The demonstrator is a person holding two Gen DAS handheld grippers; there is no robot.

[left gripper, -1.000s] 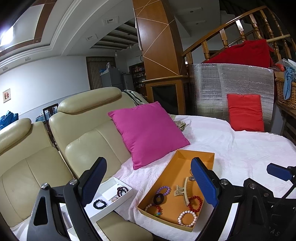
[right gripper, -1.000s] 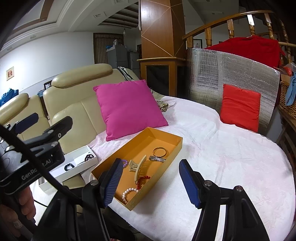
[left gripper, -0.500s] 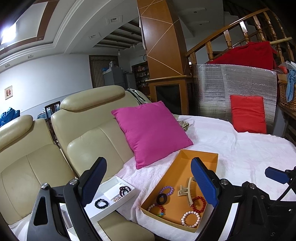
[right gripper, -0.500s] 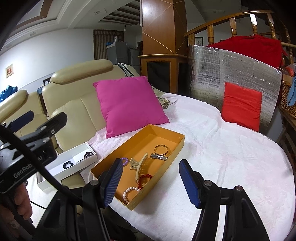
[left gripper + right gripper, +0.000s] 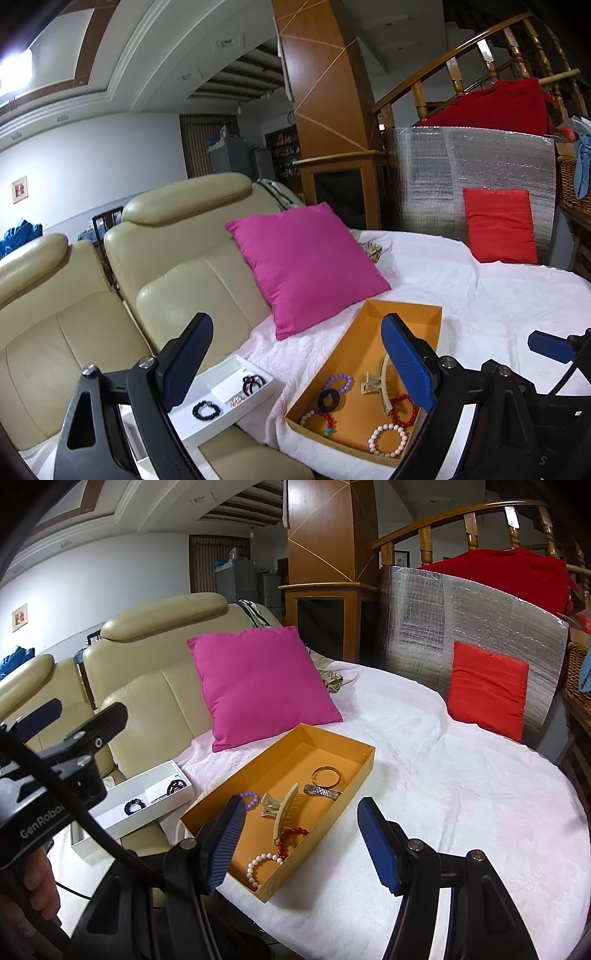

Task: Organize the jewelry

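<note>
An orange tray lies on the white cloth and holds several pieces: a purple bead bracelet, a cream hair claw, a red bead bracelet, a pearl bracelet, a gold bangle and a watch. To its left a white divided box holds a black bead bracelet and dark hair ties. My left gripper hovers open over box and tray, nothing between its fingers. My right gripper is open above the tray's near end, also empty.
A magenta pillow leans on the cream sofa behind the tray. A red cushion rests against a silver foil panel at the back right. A hand holds the left gripper's handle at lower left.
Both views drift only slightly. Neither gripper has changed its opening, and the jewelry lies where it was.
</note>
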